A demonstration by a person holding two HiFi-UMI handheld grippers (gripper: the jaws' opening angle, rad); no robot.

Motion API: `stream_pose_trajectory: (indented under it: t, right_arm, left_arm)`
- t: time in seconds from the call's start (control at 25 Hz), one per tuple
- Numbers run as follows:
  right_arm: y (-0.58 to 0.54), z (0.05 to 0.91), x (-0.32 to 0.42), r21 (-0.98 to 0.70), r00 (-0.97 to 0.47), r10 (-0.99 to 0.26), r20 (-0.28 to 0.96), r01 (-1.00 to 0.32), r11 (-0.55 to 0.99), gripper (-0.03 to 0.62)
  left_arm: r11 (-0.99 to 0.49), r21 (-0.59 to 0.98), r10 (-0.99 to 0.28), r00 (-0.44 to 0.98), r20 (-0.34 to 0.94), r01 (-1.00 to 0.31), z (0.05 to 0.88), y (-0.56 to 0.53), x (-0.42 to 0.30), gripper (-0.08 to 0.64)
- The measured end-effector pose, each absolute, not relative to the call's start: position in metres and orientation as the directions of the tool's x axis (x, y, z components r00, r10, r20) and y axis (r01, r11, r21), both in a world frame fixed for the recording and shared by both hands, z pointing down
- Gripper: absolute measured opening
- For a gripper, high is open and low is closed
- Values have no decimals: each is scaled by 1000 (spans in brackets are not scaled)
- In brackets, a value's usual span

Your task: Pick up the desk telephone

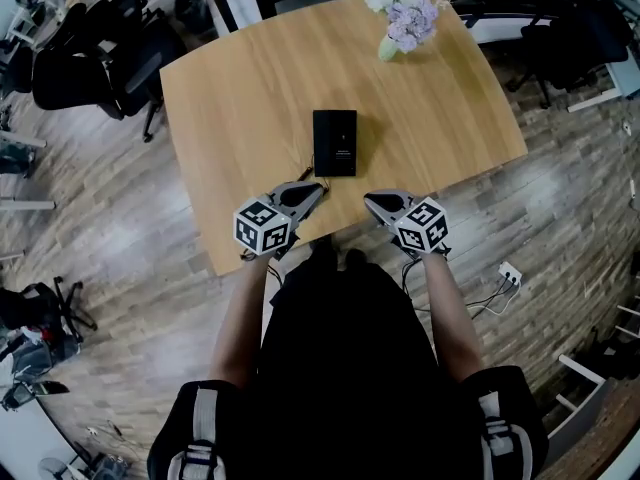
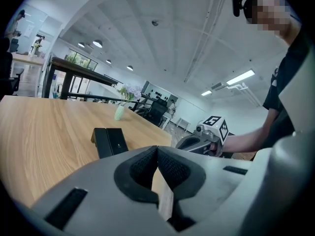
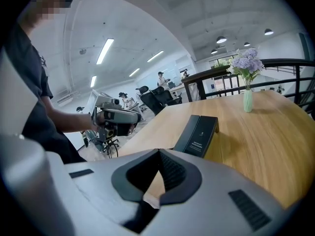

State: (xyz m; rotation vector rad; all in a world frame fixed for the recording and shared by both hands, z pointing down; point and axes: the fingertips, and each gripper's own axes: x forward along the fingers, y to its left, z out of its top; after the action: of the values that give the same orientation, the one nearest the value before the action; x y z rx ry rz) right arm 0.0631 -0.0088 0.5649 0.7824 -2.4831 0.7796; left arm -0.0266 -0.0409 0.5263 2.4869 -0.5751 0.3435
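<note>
We saw a wood-plank floor [image 1: 100,268] all round a large wooden table [image 1: 250,88], with black office chairs [image 1: 90,58] beyond its far left corner. A person in a dark top [image 1: 340,368] stood at the near edge of the table, arms stretched forward, one gripper in each hand. The desk telephone [image 1: 334,142], a flat black box, lay on the tabletop near the middle, a little toward the person's side, and nothing touched it. The left gripper [image 1: 318,188] and the right gripper [image 1: 370,199] hovered side by side over the near edge of the table, both pointed inward toward the telephone and apart from it, the left one nearer to it. In each gripper view we found the jaws pressed together at the tips, with nothing between them. At the far right of the table stood a small pale green vase [image 1: 388,48] with lilac and white flowers [image 1: 405,18], well apart from the telephone
</note>
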Motion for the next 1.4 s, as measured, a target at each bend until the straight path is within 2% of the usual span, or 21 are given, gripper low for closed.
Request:
stream_pose_trajectory:
  t: [0.64,1.04,1.24,1.4]
  right_arm:
    - [-33,579,46,-377,-706,-424,567,-680,629,23]
    - [-45,586,50,-381,-712,-398,578,-667,640,23]
    - [-71,580,56,-449,-741,-428,517,-661,601,23]
    - [-84,584,62,-420,-724,-431,539,-674,608,23]
  left_arm:
    - [-755,498,-273,896,352,-426,543,-77,-46,21]
    - [-729,503,-315,880,356,-464,547,-94,-53,21]
    - [-715,501,-331,867,372,-487,551,-105,-54,21]
    - [-705,504,-329,859,392,-499,555,-112,-52,21]
